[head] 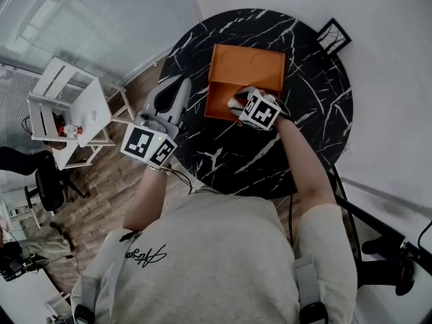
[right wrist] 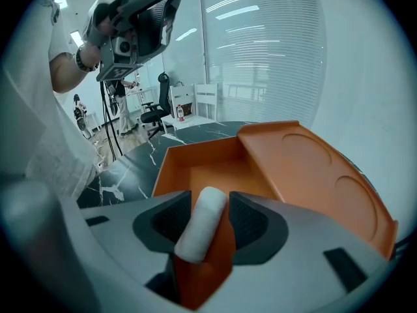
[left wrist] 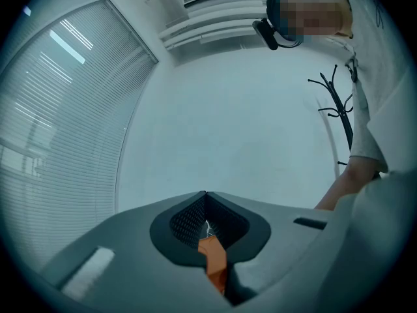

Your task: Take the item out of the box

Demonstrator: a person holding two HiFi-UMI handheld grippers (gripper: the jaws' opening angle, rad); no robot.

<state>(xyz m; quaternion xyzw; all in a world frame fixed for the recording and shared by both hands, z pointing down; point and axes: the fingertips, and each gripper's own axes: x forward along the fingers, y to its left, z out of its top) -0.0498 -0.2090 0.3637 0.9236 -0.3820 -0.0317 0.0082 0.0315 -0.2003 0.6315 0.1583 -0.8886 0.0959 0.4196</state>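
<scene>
An orange box [head: 217,101] lies open on the black marble table [head: 304,133], its lid [head: 247,66] folded back behind it. In the right gripper view the box's tray [right wrist: 215,168] lies just beyond the jaws and the lid [right wrist: 319,175], with two round recesses, rises at the right. My right gripper [head: 237,102] is at the box's near edge, shut on a white cylindrical roll [right wrist: 202,222] that stands up between its jaws [right wrist: 210,197]. My left gripper [head: 178,86] hangs over the table's left edge, away from the box. Its jaws [left wrist: 206,194] meet at the tips and point up at the ceiling.
A small black-framed picture [head: 333,37] lies at the table's far right rim. White shelving [head: 67,106] and a black office chair [head: 40,181] stand on the wooden floor to the left. A coat rack [left wrist: 339,109] shows in the left gripper view.
</scene>
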